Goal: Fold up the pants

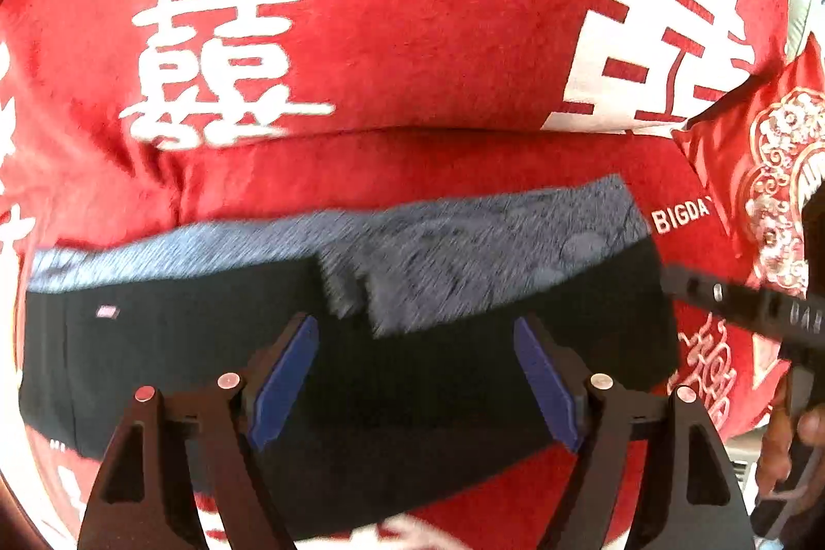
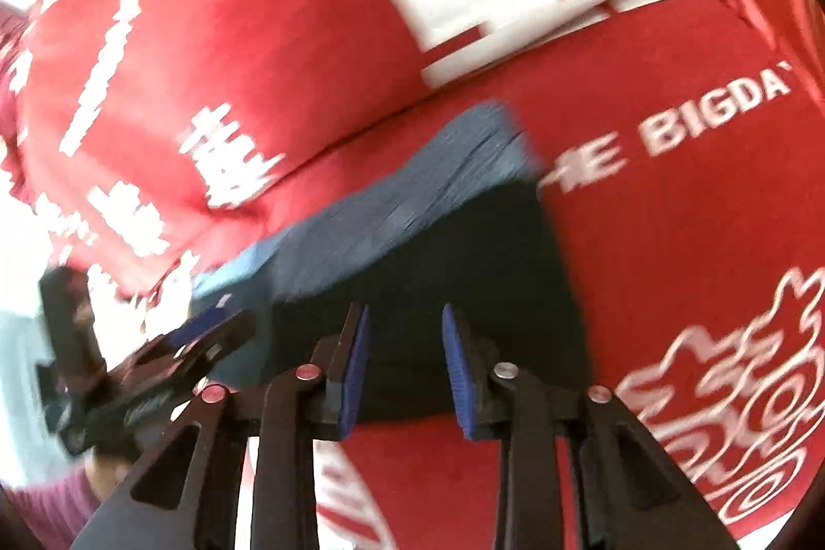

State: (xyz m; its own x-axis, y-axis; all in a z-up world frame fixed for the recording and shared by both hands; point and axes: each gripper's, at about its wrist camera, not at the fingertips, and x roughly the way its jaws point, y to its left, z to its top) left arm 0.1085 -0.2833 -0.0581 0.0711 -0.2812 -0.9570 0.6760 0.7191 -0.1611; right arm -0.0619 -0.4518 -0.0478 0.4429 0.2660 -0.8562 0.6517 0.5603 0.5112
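Pants of dark navy cloth with a grey-blue fleecy lining [image 1: 361, 344] lie folded into a compact band across the lower middle of the frame; you likely have only tidying left. Your left gripper [image 1: 415, 377] hangs over them, jaws spread wide, pinching nothing. Your right gripper [image 2: 405, 372] shows a narrow gap, also empty. Beneath is a red plush cover with white characters [image 1: 412, 9], bunched into a ridge behind.

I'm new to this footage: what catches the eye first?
The red blanket with big white characters fills both views. On it, in the middle, lie the folded dark pants, a grey-blue lining showing along their far edge. Nearest the camera, the left claw stands open above them, gripping nothing.
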